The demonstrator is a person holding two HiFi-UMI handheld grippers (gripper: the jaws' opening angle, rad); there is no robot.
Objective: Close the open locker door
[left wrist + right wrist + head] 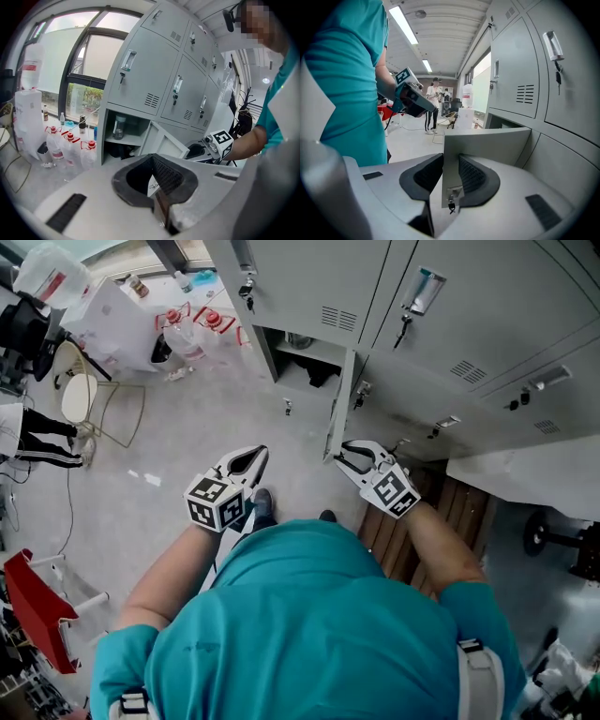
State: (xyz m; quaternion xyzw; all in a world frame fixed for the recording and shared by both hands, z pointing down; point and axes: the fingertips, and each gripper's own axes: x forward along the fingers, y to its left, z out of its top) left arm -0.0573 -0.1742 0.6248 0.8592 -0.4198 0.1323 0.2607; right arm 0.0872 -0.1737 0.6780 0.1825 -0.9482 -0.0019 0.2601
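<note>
Both your arms reach out ahead of your teal shirt (309, 615), bare forearms spread in a narrow V toward the door (340, 399). Your right forearm (439, 545) comes up from the door's right. At its end, the right tongs (339, 455) angles in leftward to meet the door's free edge, the end nearest you. Its marker cube (397, 487) sits just behind, right of the door. In the right gripper view the tongs straddle that edge, with one dark pad (427, 174) lying against each face of the thin grey panel. So the tongs are closed on the door, the jaws kept partway apart by its thickness. A key (451, 206) hangs from the lock (453, 191) on the door, low between the two pads.

Your left forearm (169, 573) comes up well left of the door. The left tongs (260, 457) points ahead, near the door but clear of it, over the floor (169, 456). Its jaws are closed tip to tip with nothing gripped, and the left gripper view shows the pads meeting at the front.

The door stands swung out from the grey lockers (309, 287), seen almost edge-on from above, with the open compartment (305, 357) just to its left. Some red-capped bottles (202, 329) stand on the floor farther left of the door
</note>
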